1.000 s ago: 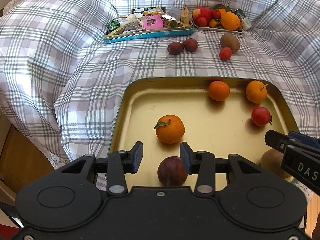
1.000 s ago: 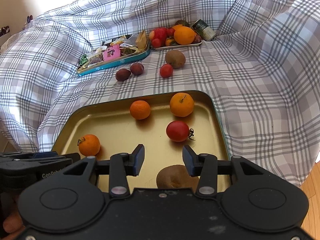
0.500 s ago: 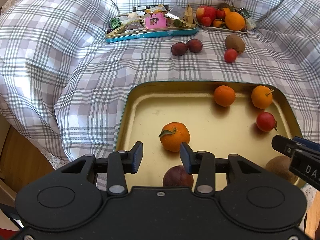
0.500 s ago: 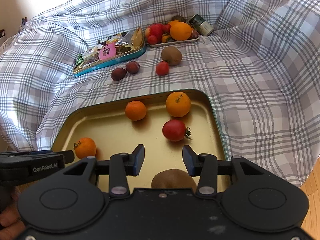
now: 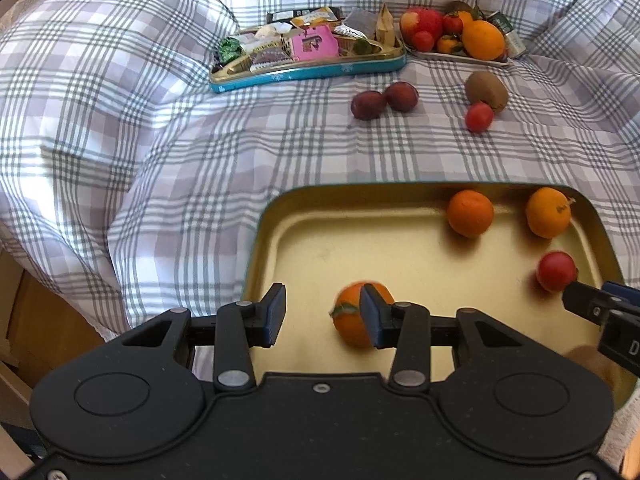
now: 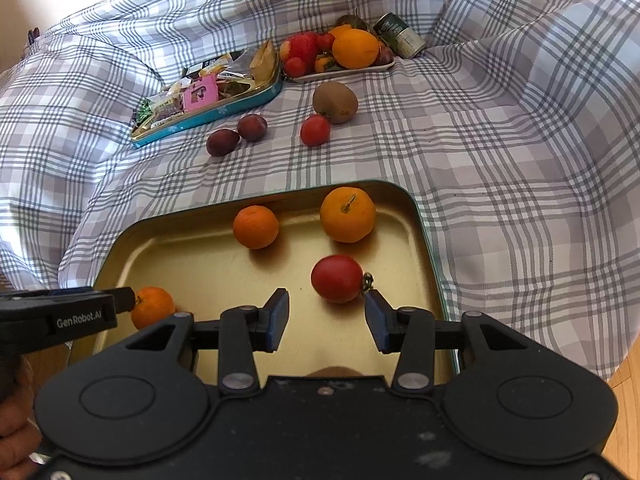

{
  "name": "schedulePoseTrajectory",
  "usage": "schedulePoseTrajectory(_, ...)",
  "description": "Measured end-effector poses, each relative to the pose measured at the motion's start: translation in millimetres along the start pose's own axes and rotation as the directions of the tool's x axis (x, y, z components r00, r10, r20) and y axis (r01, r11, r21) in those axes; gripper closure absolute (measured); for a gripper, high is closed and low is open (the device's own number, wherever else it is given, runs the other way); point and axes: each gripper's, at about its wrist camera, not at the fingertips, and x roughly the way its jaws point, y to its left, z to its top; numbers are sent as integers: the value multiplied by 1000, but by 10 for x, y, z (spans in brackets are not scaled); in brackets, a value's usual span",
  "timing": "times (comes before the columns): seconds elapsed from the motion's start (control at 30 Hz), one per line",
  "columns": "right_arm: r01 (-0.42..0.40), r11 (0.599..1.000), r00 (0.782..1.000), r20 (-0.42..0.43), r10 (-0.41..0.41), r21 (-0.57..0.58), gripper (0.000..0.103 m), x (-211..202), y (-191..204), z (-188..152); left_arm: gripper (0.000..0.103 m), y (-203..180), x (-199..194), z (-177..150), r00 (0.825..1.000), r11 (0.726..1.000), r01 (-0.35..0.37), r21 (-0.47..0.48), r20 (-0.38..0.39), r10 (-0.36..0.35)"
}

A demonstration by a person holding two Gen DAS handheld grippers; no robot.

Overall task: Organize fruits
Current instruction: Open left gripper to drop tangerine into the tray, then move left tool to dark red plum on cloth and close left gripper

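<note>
Over the gold tray (image 5: 280, 224) on the bed, both grippers have drawn back with fingers apart and empty, leaving plum and kiwi (image 6: 330, 371) among the oranges, so loose fruit remains beyond.

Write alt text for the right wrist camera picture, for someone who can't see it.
The right gripper, open and holding nothing, hovers over a gold tray holding three oranges and a red tomato on a checked bedspread. Farther back lie two plums, another tomato, a kiwi, a tin of snacks and a plate of fruit.
</note>
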Motion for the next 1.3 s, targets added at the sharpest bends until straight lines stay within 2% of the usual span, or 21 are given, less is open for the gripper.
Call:
schedulePoseTrajectory(0.5, -2, 1000, 1000, -2, 2, -17, 57, 271, 3, 391, 52, 87, 248, 440, 999, 999, 32, -16, 25, -32)
schedulePoseTrajectory(0.93, 13, 1000, 1000, -13, -13, -22, 57, 618, -29, 724, 52, -27, 585, 982, 994, 996, 43, 84, 98, -51)
schedulePoseTrajectory(1.13, 1, 1000, 1000, -16, -1, -17, 56, 772, -45, 860, 52, -91, 926, 1254, 990, 988, 105, 110, 85, -115)
schedulePoseTrajectory(1.3, -12, 999, 1000, 1, 12, -45, 56, 737, -8, 994, 52, -155, 1064, 1387, 985, 982, 121, 144, 101, -136)
